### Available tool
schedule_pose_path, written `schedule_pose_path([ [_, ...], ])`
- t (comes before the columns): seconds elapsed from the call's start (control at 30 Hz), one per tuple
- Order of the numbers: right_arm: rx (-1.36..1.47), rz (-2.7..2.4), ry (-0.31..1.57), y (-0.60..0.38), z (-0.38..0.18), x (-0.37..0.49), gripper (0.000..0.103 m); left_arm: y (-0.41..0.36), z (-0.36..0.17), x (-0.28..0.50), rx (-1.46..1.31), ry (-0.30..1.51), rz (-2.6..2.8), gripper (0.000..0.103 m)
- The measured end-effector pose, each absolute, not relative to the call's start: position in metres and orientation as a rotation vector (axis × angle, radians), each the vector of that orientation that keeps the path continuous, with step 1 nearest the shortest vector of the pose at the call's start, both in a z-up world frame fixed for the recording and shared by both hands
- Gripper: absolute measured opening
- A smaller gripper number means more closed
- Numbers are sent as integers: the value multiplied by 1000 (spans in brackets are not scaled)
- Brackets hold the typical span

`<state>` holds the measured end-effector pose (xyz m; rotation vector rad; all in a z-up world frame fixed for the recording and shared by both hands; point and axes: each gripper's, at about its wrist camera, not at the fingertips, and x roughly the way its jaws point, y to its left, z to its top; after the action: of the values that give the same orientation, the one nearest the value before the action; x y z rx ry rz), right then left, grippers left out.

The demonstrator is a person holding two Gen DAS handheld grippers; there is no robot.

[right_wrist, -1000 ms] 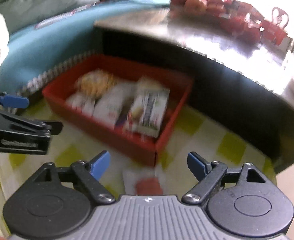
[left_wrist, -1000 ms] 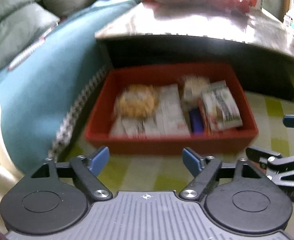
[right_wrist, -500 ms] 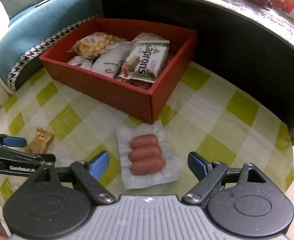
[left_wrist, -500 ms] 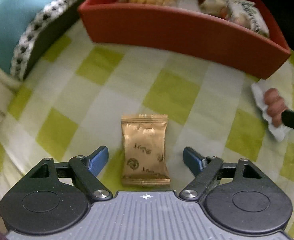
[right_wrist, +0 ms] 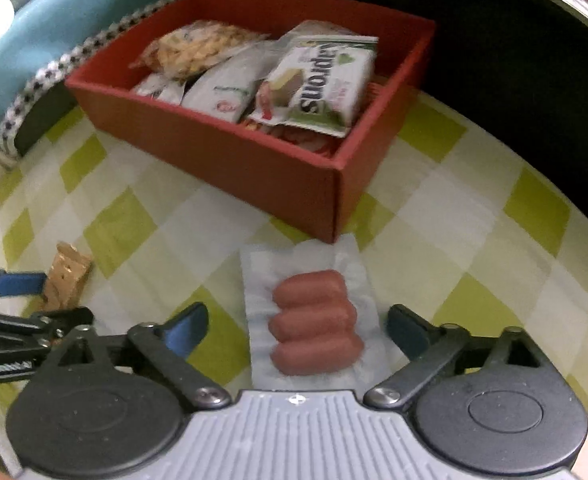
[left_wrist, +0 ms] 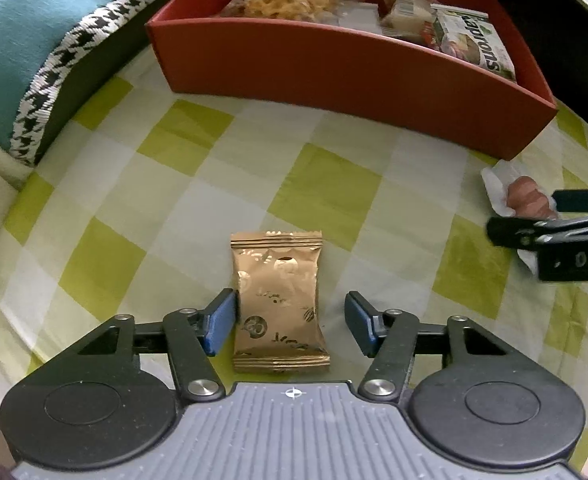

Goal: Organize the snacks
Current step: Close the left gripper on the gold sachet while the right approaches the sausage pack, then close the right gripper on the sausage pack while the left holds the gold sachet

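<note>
A: Where are your claws right now?

B: My left claw is down over the gold packet on the checked cloth. Its jaws are closing, with the packet between them. One pad is at the packet's edge, the other still stands clear, so nothing is gripped yet. My right claw is spread around the sausage pack, jaws opening, not pressing on it.

A: What could go wrong?

B: On the left, I think the near pad may push the light packet sideways before the far one arrives, so it skids or twists out. The foil looks slick, and a pinch on the puffed middle could slip. On the right, the pack's flat plastic border lies against the cloth; the pads might catch only that film, or bunch up the cloth with it. The pack also lies just beside the corner of the red box, so a careless lift could knock the wall.

A: And the box?

B: It already holds a bag of yellow crisps, a green-and-white wafer pack lying on top, a white packet and other wrappers underneath that I can't identify. It looks crowded, so I'd expect new items to sit on top.
</note>
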<state>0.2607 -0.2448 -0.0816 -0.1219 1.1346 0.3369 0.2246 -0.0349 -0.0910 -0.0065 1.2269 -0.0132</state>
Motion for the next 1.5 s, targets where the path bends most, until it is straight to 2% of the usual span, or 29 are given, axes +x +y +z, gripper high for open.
schedule_pose_path([
  [0.13,-216,304,1130,-234,-85,252,95,-36,-92,223,9,1222,-30,68],
  [0.23,-198,277,1133,-240,-80,241,73,-36,-91,221,13,1220,-41,64],
  [0.27,-170,271,1138,-244,-78,238,72,-35,-91,221,14,1218,-40,62],
  [0.37,-159,258,1147,-248,-76,226,71,-30,-89,220,-2,1218,-33,52],
  [0.53,-132,261,1151,-251,-71,198,71,-25,-87,216,-30,1228,-54,48],
  [0.97,-11,293,1007,-255,-23,172,71,-20,-64,211,-98,1180,-71,47],
  [1.27,-28,296,1065,-251,-37,156,70,-15,-59,211,-115,1172,-97,47],
  [1.4,18,299,1029,-254,-25,154,70,-15,-55,211,-127,1169,-125,47],
  [1.43,32,298,1016,-255,-21,154,59,-15,-53,210,-130,1163,-133,47],
  [1.47,46,306,1007,-256,-17,154,41,-15,-51,209,-133,1158,-139,47],
  [1.5,88,325,1011,-258,-13,155,41,-16,-49,209,-135,1153,-143,47],
])
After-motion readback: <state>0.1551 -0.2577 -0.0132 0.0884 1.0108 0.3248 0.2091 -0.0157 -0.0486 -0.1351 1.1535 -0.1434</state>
